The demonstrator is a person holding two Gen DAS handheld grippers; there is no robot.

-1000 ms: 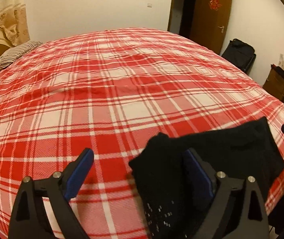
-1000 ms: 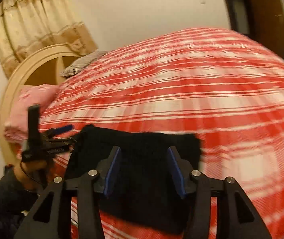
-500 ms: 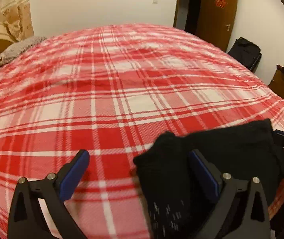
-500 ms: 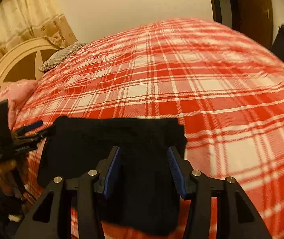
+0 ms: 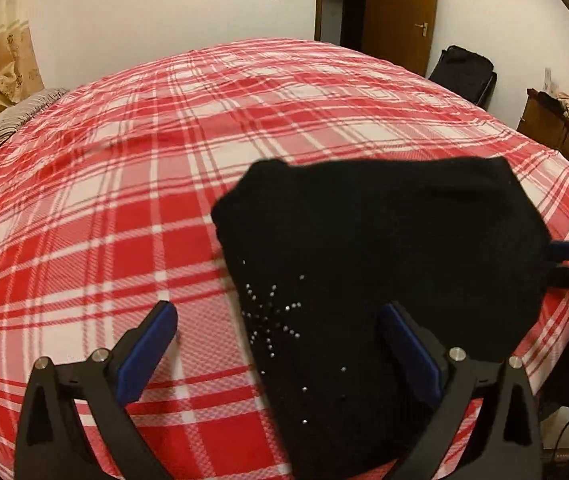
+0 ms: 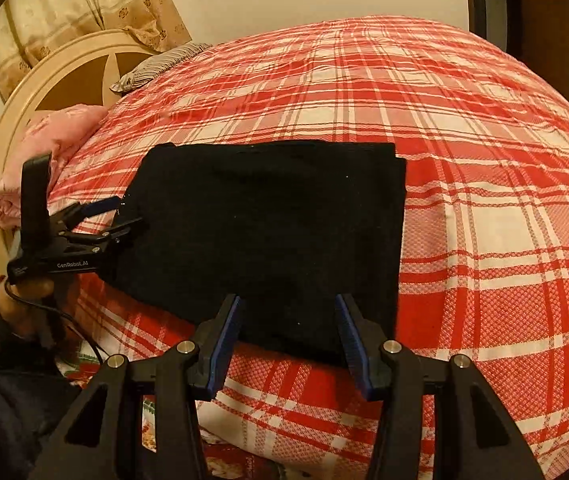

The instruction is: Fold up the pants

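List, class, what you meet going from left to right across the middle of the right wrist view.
Pink bedding → left claw → folded black pants → bare red plaid bedspread.

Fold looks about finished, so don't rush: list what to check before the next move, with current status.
1. Pants lying flat on the bedspread: ok.
2. Left tool wide open, gripping nothing: ok.
3. Right tool jaws apart, no cloth bunched between: ok.
4. Folded layers flush at the far right corner: not ok, a lower layer peeks out.
5. Left tool clear of the pants' surface: cannot tell.
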